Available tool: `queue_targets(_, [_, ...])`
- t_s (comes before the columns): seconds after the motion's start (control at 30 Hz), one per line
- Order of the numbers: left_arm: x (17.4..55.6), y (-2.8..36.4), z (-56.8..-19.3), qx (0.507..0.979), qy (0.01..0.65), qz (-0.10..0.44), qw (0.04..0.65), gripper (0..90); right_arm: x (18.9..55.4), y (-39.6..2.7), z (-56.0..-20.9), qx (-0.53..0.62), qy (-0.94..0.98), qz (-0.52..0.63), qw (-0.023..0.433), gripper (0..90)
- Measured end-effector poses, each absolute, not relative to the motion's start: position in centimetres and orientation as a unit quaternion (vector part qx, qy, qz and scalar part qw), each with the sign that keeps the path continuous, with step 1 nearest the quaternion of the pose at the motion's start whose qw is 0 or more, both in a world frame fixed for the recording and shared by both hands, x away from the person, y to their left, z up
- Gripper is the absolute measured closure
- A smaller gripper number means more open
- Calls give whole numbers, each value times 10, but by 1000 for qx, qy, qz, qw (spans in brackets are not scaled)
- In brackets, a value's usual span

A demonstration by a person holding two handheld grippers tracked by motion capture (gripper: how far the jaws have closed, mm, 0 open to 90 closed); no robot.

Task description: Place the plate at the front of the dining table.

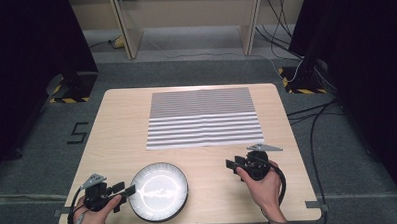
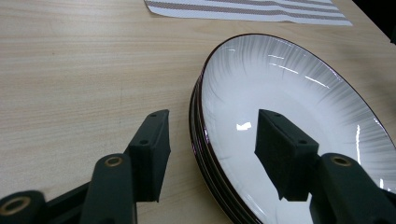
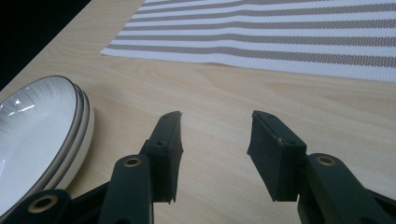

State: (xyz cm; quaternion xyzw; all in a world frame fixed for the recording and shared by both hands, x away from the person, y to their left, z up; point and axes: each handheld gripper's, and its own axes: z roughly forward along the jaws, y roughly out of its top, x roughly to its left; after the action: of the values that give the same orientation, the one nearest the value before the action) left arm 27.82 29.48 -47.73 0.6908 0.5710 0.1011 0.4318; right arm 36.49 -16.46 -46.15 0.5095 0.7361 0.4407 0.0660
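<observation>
Your left gripper, jaws spread, straddles the top plate's rim; a shallow bite could let it slip.

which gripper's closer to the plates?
Left. The left gripper straddles the rim of the plates, jaws open. The right gripper is off to their right, apart, over bare table.

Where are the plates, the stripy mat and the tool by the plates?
plates [image 1: 158, 191], high view, middle of the top plate
stripy mat [image 1: 202, 118], high view, its centre
left tool [image 1: 128, 190], high view, between its fingertips at the plates' rim
</observation>
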Motion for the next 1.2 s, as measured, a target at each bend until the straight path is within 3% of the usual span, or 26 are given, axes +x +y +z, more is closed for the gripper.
queue_targets(0.43, [280,295,-477,697,570,95,425,443,380,-124,-462,490,755,434,35,539])
queue_targets(0.67, [279,296,-477,701,574,86,414,474,370,-87,-465,479,761,437,-23,619])
queue_targets(1.2, [277,299,-474,699,579,79,412,500,356,-45,-470,462,782,411,-81,681])
